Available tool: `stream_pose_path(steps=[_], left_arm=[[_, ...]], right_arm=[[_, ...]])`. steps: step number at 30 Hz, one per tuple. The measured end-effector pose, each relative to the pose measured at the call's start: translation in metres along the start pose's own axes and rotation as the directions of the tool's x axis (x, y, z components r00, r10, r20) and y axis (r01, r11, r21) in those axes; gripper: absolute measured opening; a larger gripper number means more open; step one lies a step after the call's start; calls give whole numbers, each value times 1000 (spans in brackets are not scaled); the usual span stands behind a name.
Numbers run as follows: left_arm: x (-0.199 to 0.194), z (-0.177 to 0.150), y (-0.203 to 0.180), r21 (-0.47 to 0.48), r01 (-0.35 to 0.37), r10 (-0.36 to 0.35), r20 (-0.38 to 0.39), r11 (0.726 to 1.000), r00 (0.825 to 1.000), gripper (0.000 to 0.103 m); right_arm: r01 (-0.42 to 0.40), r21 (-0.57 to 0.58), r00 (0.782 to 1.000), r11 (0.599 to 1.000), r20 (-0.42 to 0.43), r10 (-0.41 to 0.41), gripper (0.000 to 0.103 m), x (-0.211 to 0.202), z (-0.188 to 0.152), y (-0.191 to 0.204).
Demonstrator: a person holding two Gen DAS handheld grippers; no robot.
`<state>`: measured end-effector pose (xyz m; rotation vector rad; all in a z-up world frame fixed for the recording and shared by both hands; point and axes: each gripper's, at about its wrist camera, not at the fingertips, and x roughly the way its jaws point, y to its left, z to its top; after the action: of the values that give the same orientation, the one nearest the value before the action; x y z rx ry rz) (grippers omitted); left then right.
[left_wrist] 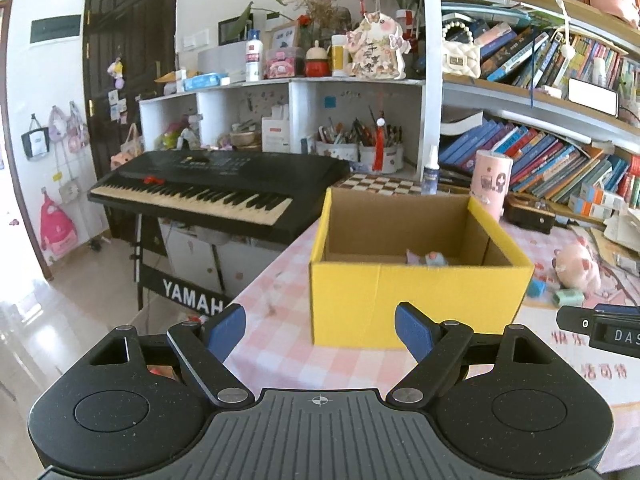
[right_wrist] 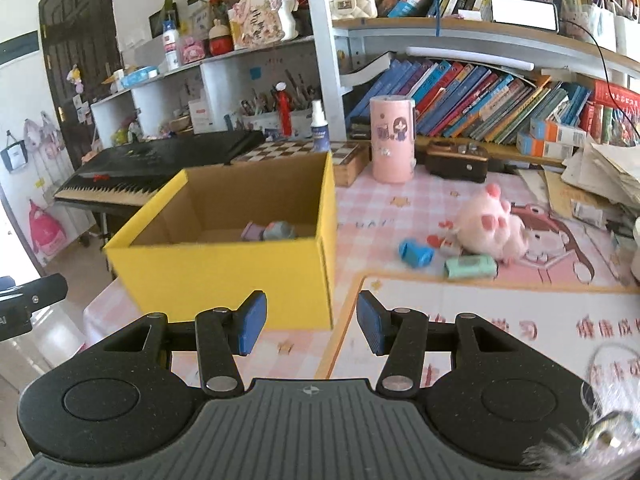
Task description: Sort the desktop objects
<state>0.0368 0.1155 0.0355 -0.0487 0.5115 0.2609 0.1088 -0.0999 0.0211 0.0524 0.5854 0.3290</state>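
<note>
The desk (right_wrist: 460, 312), covered by a pink checked cloth and a printed mat, is seen from both wrist cameras, with a black keyboard (left_wrist: 208, 188) standing off its edge at about ten o'clock. A yellow cardboard box (right_wrist: 224, 272) is set on the desk at roughly eleven o'clock from the right claw and at twelve to one o'clock from the left claw; a few small pastel items (right_wrist: 268, 232) are already lying on its floor. Still outside the box, at about one to two o'clock in the right view, a pink plush toy (right_wrist: 492, 228) is seen, with a blue block (right_wrist: 416, 254) and a mint-green block (right_wrist: 470, 266) just beside it. The left claw (left_wrist: 320, 330) is held wide open with nothing between its blue pads, low in front of the box. The right claw (right_wrist: 312, 322) is held partly open and is also empty, pointed at the box's near corner. The sorting is judged to be partly done, with the three loose things still to be collected. The box wall could be clipped and the box shoved if the right claw is swung low toward the toys. The small blocks could be knocked away or pinched together, since they lie so near the plush toy. The soft toy could slip if only its fur is caught.
</note>
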Motion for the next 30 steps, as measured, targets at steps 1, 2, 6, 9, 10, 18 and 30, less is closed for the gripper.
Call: stream_pose_path(steps=[1,2,6,9,10,18,30], left_arm=[[-3,-3,1,2,0,0,-4,1000,1000,84],[-6,-6,2,5,-1,1,-7,1000,1000,84],[-19,-18,4,16,-2,2,-15,1000,1000,84],[-27,-29,5,18,9,-8,-33,1000,999,84],[-28,-33,5,21,12,-11,-38,1000,999,84],[-43,-58,-3,33,65,-62,-73,997,995,84],[-42,-68,-20,76,155,-146,-112,985,983,84]], right_arm=[[-2,-3,1000,1000,-1,2,48,-4,-4,2],[-2,-5,1000,1000,-1,2,48,-8,-7,4],[-1,-2,1000,1000,-6,1,48,-23,-22,11],[1,-11,1000,1000,-15,-1,48,-33,-36,18],[3,-17,1000,1000,-19,-3,48,-37,-41,20],[24,-65,999,998,-42,-27,49,-62,-70,33],[79,-28,991,996,-108,-82,54,-68,-85,22]])
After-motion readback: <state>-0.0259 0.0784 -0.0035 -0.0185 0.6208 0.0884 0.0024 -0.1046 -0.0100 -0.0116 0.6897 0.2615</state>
